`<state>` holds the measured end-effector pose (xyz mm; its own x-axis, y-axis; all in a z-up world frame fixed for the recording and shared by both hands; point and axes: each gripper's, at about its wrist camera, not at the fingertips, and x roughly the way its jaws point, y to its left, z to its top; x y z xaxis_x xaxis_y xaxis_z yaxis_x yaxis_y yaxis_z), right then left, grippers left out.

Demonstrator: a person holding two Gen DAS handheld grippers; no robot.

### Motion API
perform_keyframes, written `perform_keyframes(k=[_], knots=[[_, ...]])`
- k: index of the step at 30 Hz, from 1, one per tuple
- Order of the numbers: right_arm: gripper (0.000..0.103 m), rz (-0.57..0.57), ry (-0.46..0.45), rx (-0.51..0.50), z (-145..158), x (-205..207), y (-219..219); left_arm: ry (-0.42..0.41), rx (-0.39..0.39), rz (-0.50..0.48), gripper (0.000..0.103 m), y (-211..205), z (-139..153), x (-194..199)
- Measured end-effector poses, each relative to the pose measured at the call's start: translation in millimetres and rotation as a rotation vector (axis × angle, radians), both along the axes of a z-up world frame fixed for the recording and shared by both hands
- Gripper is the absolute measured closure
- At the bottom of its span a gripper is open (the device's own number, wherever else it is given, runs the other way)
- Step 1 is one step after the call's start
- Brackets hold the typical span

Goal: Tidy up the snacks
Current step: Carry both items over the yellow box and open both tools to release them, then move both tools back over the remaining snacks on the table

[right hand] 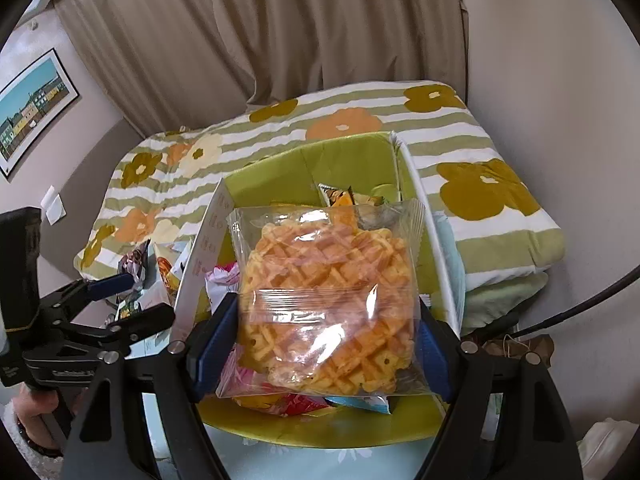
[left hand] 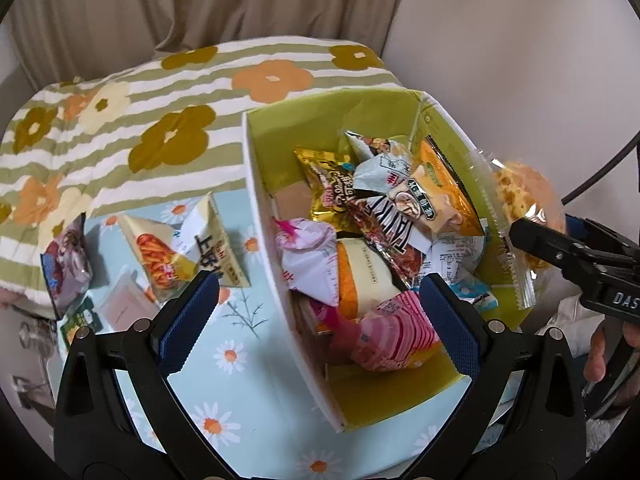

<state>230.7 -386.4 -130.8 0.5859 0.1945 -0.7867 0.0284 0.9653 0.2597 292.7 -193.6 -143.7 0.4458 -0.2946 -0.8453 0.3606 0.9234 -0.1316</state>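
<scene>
Snacks are mostly in the green box (left hand: 256, 152) already, piled loose, with a few stragglers left out on the desk (left hand: 240, 360) to its left: a purple pack (left hand: 66, 264) at the far edge, then a yellow triangle pack (left hand: 176, 248) closer to the box wall.

Left gripper (left hand: 316, 320) hangs over the near end of the box, jaws wide with nothing pinched between them; a pink pack (left hand: 392, 340) lies in the box just below.

Further right, the right gripper (right hand: 320, 344) has its jaws clamped on a waffle bag (right hand: 332, 300), holding it by the lower sides above the pile. Looks like it's about to get dropped in.

What could go wrong, as I see it:
- The bag is slick clear plastic and held by its edges, so it could slide out early and land on the rim or outside the box.
- The pile is already high and uneven. Another bag on top might skid off or push something over the wall.
- The two grippers are near each other over the same box, so they could bump.
- Squeezing harder probably crushes the waffle.
</scene>
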Motion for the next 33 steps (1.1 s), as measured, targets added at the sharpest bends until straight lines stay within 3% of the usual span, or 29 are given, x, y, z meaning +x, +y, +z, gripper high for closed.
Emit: perform_keyframes(k=[4,7,8,20,26,33], knots=[[0.022,-0.005,0.008,-0.018,-6,4,4,-0.012,-0.004,0.015,0.003,4,5,-1],[0.005,-0.014,-0.016,-0.028,-10,1,5,-0.019,-0.012,0.021,0.003,7,7,-3],[0.004,-0.02,-0.027,-0.033,-9,-1,5,-0.019,-0.013,0.022,0.003,8,7,-3],[0.003,-0.025,-0.076,-0.056,2,-19,-2,-0.002,-0.021,0.042,0.003,9,0,-21],[0.003,0.027,-0.098,-0.036,13,-26,3,-0.031,-0.023,0.068,0.003,17,10,-36],[0.003,0.146,-0.163,-0.072,30,-34,31,-0.063,-0.013,0.176,0.003,52,22,-62]])
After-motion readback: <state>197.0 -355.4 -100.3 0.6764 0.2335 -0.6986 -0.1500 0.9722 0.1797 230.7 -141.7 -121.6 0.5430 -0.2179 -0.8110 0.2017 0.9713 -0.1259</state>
